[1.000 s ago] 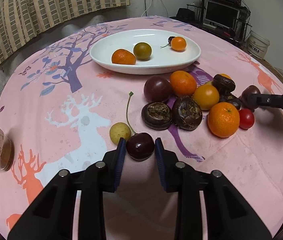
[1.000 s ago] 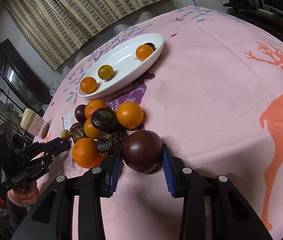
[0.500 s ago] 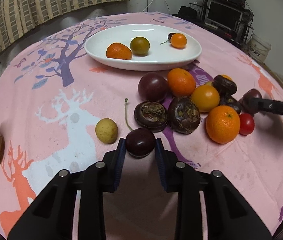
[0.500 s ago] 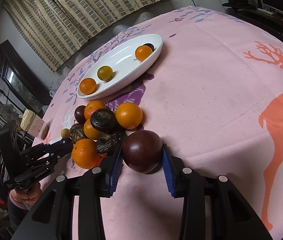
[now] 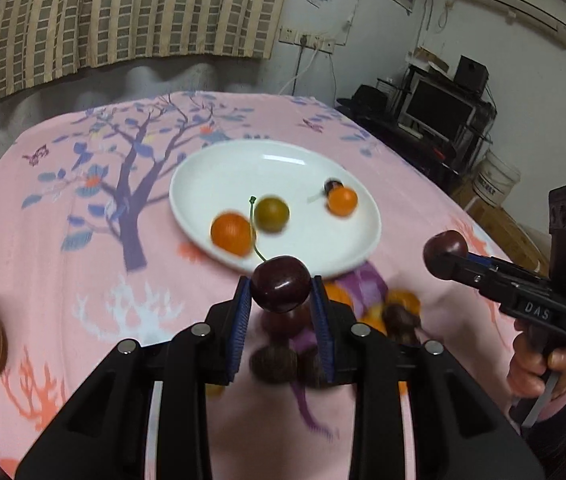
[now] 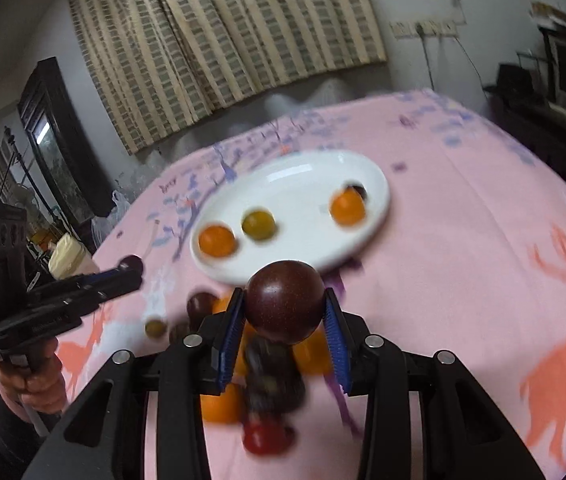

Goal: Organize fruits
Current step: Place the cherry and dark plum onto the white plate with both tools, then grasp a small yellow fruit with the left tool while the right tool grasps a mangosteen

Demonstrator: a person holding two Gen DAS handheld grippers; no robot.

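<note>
The left gripper (image 5: pixel 281 300) is holding a dark cherry (image 5: pixel 281 284) pinched between its blue fingers (image 5: pixel 241 320), raised above the surface (image 5: pixel 83 280), its green stem (image 5: pixel 253 224) curving up in front of the plate (image 5: pixel 243 168). The right gripper (image 6: pixel 283 320) is gripping a larger dark purple fruit (image 6: pixel 284 304), its fingers (image 6: pixel 229 332) closed against both sides and holding it up over the fruit pile (image 6: pixel 267 384). The white plate is carrying 3 small fruits: an orange one (image 5: pixel 231 233), a green one (image 5: pixel 271 213) and another orange one (image 5: pixel 342 201) with a small dark fruit (image 5: pixel 332 185) touching it. The pile is lying on the pink cloth just in front of the plate, blurred, with a red tomato (image 6: pixel 265 436) at its near edge and a small yellow fruit (image 6: pixel 155 327) off to its left. From the left camera, the right gripper is showing at the right edge, a hand (image 5: pixel 543 364) wrapped around its handle
</note>
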